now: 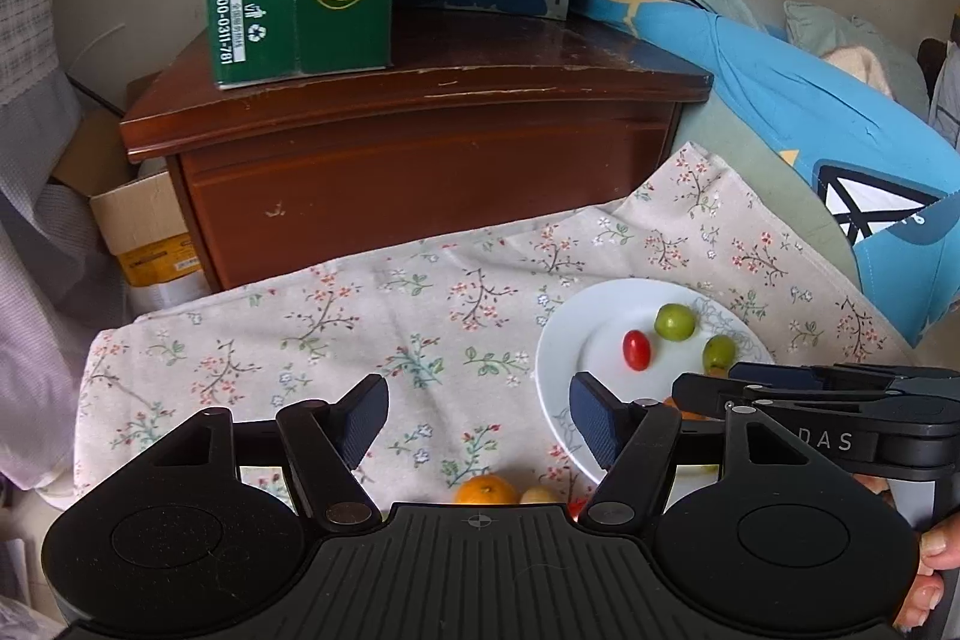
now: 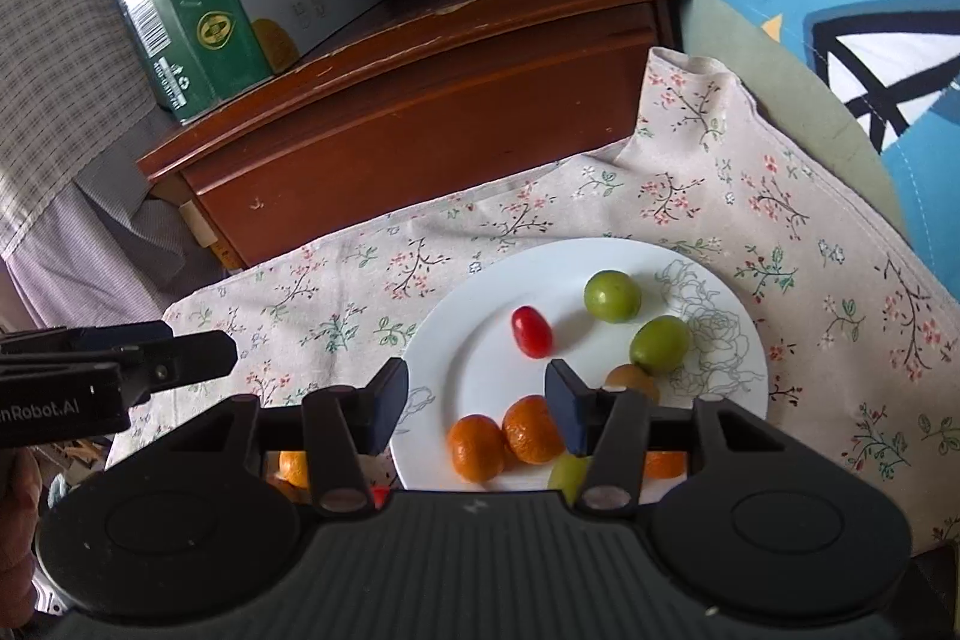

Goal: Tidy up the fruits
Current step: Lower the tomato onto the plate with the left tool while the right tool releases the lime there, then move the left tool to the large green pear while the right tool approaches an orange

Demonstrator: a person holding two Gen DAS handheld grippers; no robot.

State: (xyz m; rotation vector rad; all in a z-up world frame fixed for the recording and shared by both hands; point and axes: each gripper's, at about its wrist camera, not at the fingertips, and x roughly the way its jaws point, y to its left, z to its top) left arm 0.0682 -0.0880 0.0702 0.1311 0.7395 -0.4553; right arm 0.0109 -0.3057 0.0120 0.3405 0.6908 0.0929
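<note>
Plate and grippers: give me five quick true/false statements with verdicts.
1. The red cherry tomato lies on the white plate. True.
2. The left gripper is clamped on an orange. False: its jaws are apart with nothing between them.
3. Two oranges lie side by side on the plate. True.
4. The plate sits on the wooden cabinet. False: it rests on the floral cloth.
5. The right gripper holds a green fruit. False: it is open and empty.
</note>
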